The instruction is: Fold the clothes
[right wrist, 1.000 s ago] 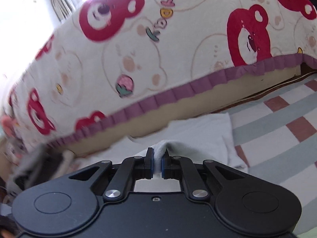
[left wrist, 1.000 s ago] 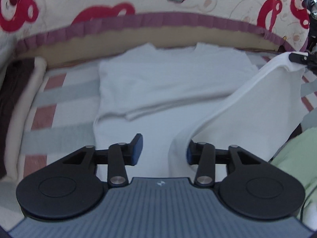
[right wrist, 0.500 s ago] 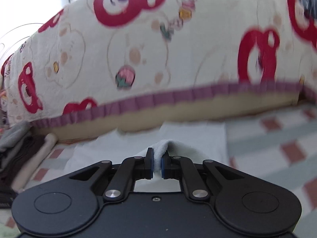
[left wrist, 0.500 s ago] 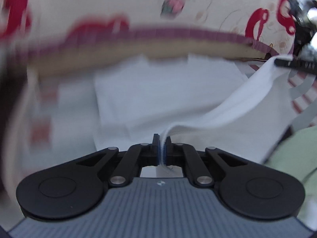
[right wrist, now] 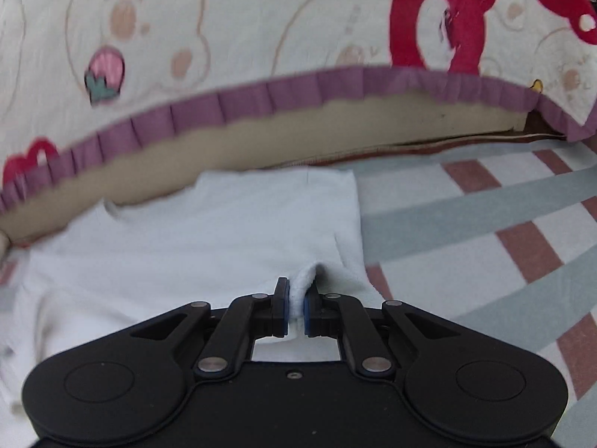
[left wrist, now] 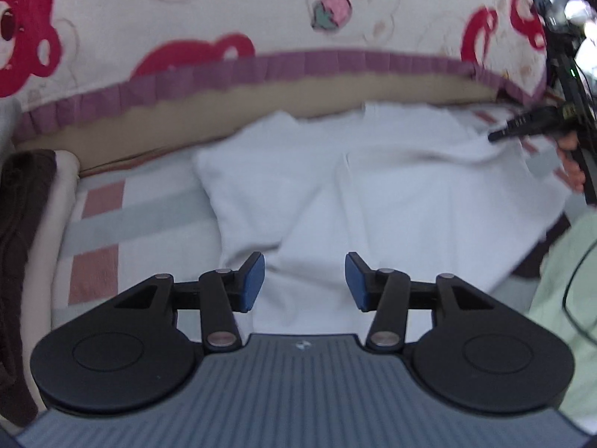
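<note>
The white shirt [left wrist: 373, 201], limp and light on the striped bed sheet [right wrist: 485, 224], wants pinching at a hem: right gripper [right wrist: 295, 310] clamps one fold, left gripper [left wrist: 304, 282] has just opened, empty.

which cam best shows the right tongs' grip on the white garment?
Right wrist view: the right tongs are shut on a bunched fold of the white garment, seen close between the pads. Left wrist view shows them only at the far right edge, blurred, at the cloth's corner.
</note>
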Demonstrator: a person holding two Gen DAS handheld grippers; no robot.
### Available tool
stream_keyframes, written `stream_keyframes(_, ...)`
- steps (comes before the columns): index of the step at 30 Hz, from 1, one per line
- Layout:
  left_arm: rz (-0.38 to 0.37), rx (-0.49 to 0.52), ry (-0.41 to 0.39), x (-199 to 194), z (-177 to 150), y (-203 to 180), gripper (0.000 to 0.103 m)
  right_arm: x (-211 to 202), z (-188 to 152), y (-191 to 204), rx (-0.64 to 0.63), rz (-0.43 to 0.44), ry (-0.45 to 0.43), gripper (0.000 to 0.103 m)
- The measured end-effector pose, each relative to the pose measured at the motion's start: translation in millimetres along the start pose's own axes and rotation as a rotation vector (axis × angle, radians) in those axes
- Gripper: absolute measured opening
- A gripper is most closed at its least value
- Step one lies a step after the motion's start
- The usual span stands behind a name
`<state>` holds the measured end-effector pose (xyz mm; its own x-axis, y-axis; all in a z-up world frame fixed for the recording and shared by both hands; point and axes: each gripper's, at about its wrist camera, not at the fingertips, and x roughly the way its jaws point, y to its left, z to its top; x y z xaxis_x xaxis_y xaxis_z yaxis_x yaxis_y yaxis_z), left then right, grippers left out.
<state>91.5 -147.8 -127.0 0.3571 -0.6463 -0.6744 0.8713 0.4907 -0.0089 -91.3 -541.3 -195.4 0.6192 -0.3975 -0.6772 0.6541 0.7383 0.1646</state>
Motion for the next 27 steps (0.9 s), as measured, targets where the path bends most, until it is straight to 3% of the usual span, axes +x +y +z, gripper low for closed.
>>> stream_keyframes(3,-0.011,0.101,0.036,13.2,-4.6,-14.9,0.055,1.0,-3.4,-6.8,0.016,0.027,0.005,0.011)
stream_keyframes(6,-0.090,0.136,0.134,37.6,-7.7,-32.4,0.057,-1.4,-2.5,-9.8,0.008,0.048,0.010,0.015)
stream_keyframes(12,0.087,0.311,0.085,46.8,-13.1,-62.3,0.057,-28.6,-1.0,-18.7,-0.067,0.009,-0.078,0.030)
stream_keyframes(16,0.116,0.294,0.042,52.5,-5.5,-56.1,0.061,-31.0,-7.0,-31.2,-0.157,-0.030,-0.045,0.035)
stream_keyframes(21,0.054,0.239,0.019,62.9,0.3,-35.3,0.061,-21.7,-10.2,-45.0,-0.232,-0.012,0.027,0.043)
stream_keyframes(22,0.052,0.239,0.025,65.2,-2.9,-34.1,0.061,-18.6,-9.4,-46.7,-0.244,-0.003,0.046,0.049)
stream_keyframes(27,0.055,0.295,0.028,66.5,-12.2,-35.2,0.061,6.1,0.6,-35.3,-0.369,-0.025,0.095,0.050)
